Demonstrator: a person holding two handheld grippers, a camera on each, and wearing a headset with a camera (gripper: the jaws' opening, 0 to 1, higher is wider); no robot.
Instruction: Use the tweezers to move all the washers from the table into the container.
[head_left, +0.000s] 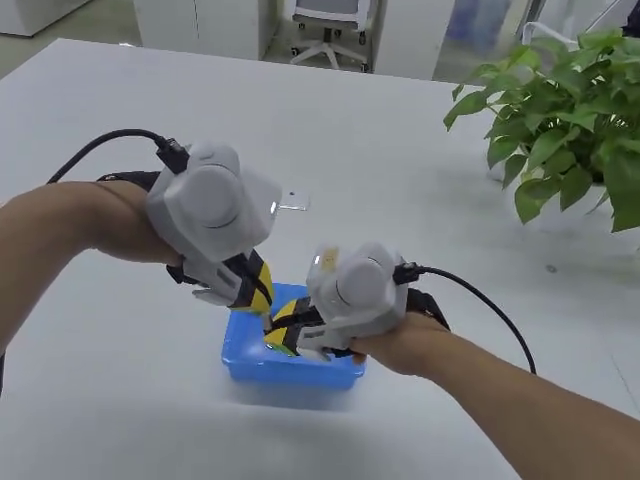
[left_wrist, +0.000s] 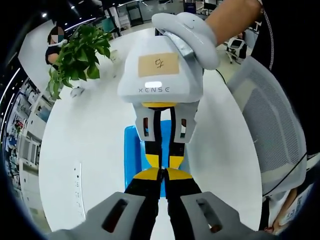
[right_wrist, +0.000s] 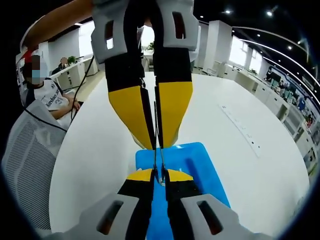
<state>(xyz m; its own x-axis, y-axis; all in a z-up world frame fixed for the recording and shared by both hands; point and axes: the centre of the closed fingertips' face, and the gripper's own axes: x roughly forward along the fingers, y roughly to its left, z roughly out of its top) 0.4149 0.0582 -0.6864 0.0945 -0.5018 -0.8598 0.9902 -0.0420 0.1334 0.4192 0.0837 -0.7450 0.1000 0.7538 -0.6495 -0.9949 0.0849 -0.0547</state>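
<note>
Blue plastic marks the container (head_left: 250, 366), which sits on the white bench (head_left: 400, 150) directly under both tool tips. The left tool (head_left: 262, 298) points steeply down into it from above. The right tool (head_left: 279, 335) comes in lower, from the opposite side, and the yellow tips of the two almost touch. In the right gripper view, thin metal tweezers (right_wrist: 156, 125) run lengthwise down the narrow slit between the left tool's fingers. Their lower end reaches the right tool's own tips just over the container floor. Both tools are drawn in to a slit, each closed against the tweezers' arms. A potted plant (head_left: 570, 120) stands well beyond the right tool.
</note>
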